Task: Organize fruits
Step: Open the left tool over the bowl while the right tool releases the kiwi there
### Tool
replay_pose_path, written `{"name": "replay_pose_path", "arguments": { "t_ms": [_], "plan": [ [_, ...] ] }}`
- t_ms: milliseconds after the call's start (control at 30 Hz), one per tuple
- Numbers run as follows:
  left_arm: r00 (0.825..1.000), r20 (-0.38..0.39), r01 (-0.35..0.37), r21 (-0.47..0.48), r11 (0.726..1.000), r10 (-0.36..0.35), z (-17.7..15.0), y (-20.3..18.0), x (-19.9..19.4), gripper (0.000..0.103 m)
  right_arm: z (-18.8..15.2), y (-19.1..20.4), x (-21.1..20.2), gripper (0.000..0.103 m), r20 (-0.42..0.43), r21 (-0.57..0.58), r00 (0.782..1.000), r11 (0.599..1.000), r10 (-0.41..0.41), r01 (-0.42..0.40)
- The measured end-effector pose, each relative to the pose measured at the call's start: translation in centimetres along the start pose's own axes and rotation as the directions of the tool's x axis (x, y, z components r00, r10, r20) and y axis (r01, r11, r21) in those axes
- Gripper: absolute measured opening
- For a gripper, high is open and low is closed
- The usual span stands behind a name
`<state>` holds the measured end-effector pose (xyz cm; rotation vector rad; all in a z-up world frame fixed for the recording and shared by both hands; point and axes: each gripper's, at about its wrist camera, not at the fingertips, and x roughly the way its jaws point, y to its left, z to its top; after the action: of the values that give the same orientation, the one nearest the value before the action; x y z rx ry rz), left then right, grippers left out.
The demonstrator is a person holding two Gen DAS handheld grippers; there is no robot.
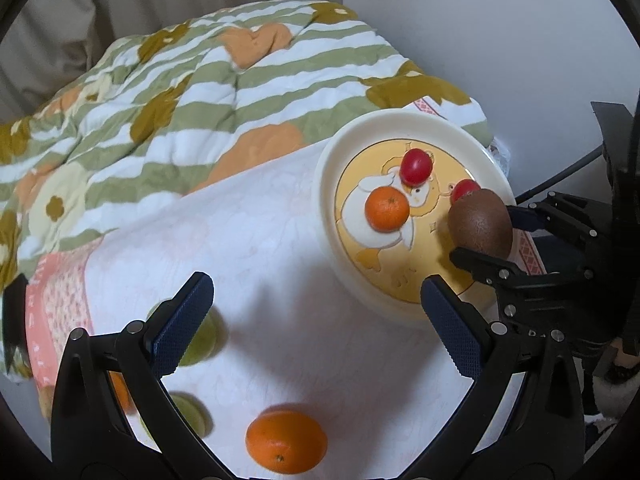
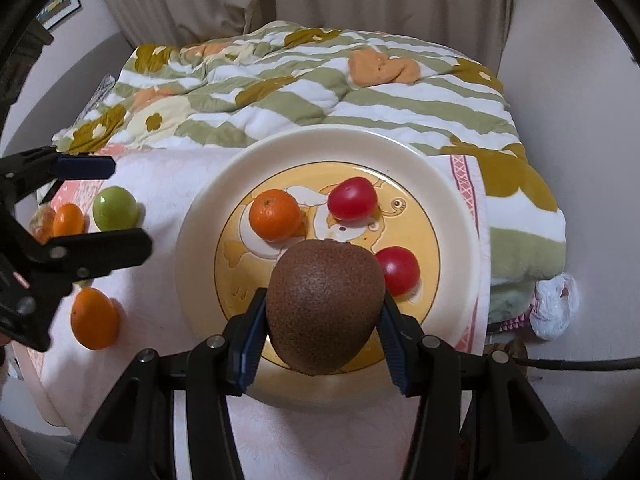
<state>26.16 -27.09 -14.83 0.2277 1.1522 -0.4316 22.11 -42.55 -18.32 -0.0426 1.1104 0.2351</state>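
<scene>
A cream plate (image 2: 208, 208) with a yellow cartoon centre carries an orange (image 2: 274, 214) and two red fruits (image 2: 352, 198) (image 2: 398, 270). My right gripper (image 2: 324, 298) is shut on a brown kiwi (image 2: 324, 312), held over the plate's near side. In the left wrist view the plate (image 1: 332, 168) sits at the right, with the kiwi (image 1: 480, 224) and right gripper (image 1: 486, 238) over its right part. My left gripper (image 1: 316, 292) is open and holds nothing, above the white cloth. Loose fruit lies below it: an orange (image 1: 286, 442) and two green fruits (image 1: 200, 340) (image 1: 188, 416).
Left of the plate the right wrist view shows a green fruit (image 2: 114, 208), small oranges (image 2: 68, 220) (image 2: 94, 318) and the left gripper (image 2: 132, 207). A striped flowered quilt (image 2: 320, 92) is bunched behind the plate. A white plastic bag (image 2: 556, 304) hangs off the right edge.
</scene>
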Motion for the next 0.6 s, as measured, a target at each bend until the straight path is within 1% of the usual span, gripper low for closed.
{"name": "replay_pose_path", "arguments": {
  "t_ms": [100, 267, 400, 433, 467, 500, 533, 567, 600],
  "plan": [
    [1.0, -0.003, -0.029, -0.005, 1.0, 0.029, -0.4, 0.1, -0.2, 0.103, -0.1, 0.2, 0.2, 0.048, 0.002, -0.027, 0.999, 0.999, -0.035, 0.035],
    [0.999, 0.004, -0.047, -0.014, 0.999, 0.047, -0.7, 0.0, -0.6, 0.103, -0.2, -0.3, 0.6, 0.048, -0.012, -0.006, 0.999, 0.999, -0.037, 0.037],
    [0.998, 0.013, -0.057, -0.019, 0.998, 0.057, -1.0, -0.3, -1.1, 0.103, -0.6, -0.5, 0.5, 0.049, -0.004, 0.007, 0.999, 0.999, -0.035, 0.035],
    [0.998, 0.015, -0.059, -0.02, 0.998, 0.06, -1.0, -0.3, -1.2, 0.103, -0.6, -0.4, 0.3, 0.053, 0.007, 0.009, 0.999, 0.999, -0.035, 0.035],
    [0.998, 0.017, -0.063, -0.02, 0.998, 0.064, -1.1, -0.4, -1.3, 0.103, -0.6, -0.4, 0.1, 0.068, 0.019, 0.01, 0.999, 0.999, -0.036, 0.036],
    [0.998, 0.019, -0.067, -0.02, 0.998, 0.068, -1.2, -0.4, -1.5, 0.103, -0.6, -0.4, -0.2, 0.078, 0.035, 0.011, 0.999, 0.999, -0.038, 0.037],
    [0.997, 0.021, -0.07, -0.021, 0.997, 0.071, -1.2, -0.5, -1.6, 0.103, -0.5, -0.4, -0.5, 0.091, 0.049, 0.013, 0.998, 0.999, -0.037, 0.037],
    [0.997, 0.025, -0.076, -0.022, 0.997, 0.077, -1.3, -0.6, -1.8, 0.103, -0.5, -0.4, -0.7, 0.094, 0.059, 0.013, 0.998, 0.999, -0.036, 0.035],
    [0.996, 0.027, -0.08, -0.024, 0.997, 0.08, -1.4, -0.7, -1.9, 0.103, -0.5, -0.4, -1.0, 0.094, 0.068, 0.014, 0.997, 0.999, -0.036, 0.035]
  ]
}}
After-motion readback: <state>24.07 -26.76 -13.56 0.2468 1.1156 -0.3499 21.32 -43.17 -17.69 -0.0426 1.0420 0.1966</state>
